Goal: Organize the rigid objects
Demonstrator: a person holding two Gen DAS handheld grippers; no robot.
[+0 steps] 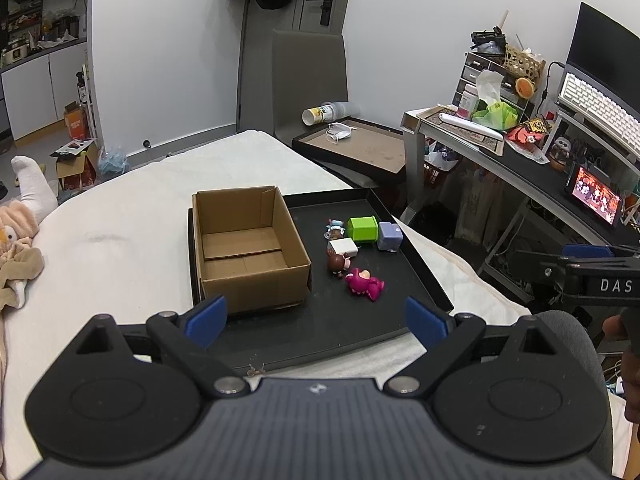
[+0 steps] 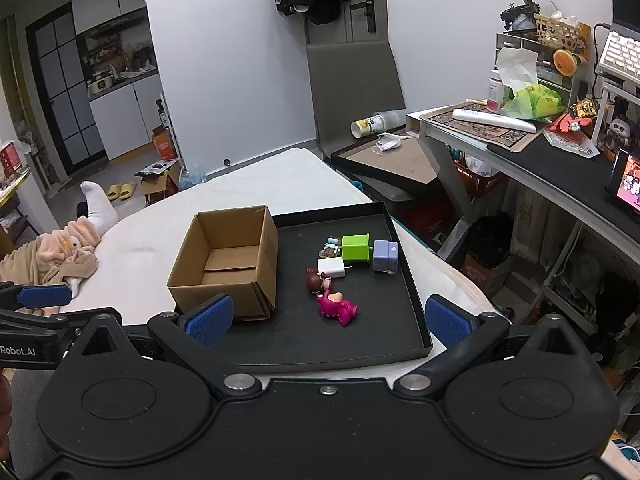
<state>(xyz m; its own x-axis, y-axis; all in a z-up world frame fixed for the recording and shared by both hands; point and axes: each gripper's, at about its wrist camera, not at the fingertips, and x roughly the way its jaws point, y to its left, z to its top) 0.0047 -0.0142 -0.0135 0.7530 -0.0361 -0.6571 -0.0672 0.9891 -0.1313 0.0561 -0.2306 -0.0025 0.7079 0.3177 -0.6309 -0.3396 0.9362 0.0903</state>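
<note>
Empty cardboard box [image 1: 246,248] on black tray [image 1: 348,320], toys beside it — left tool [image 1: 316,320] spread wide

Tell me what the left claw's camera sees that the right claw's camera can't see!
Only the left wrist view shows the whole phone screen playing a video and most of the white keyboard.

Only the right wrist view shows the yellow slippers on the floor and the dark glass door.

Both show the empty cardboard box on the black tray, with the pink toy, brown figure, white block, green cube and purple cube beside it. Each claw, left and right, is open.
</note>
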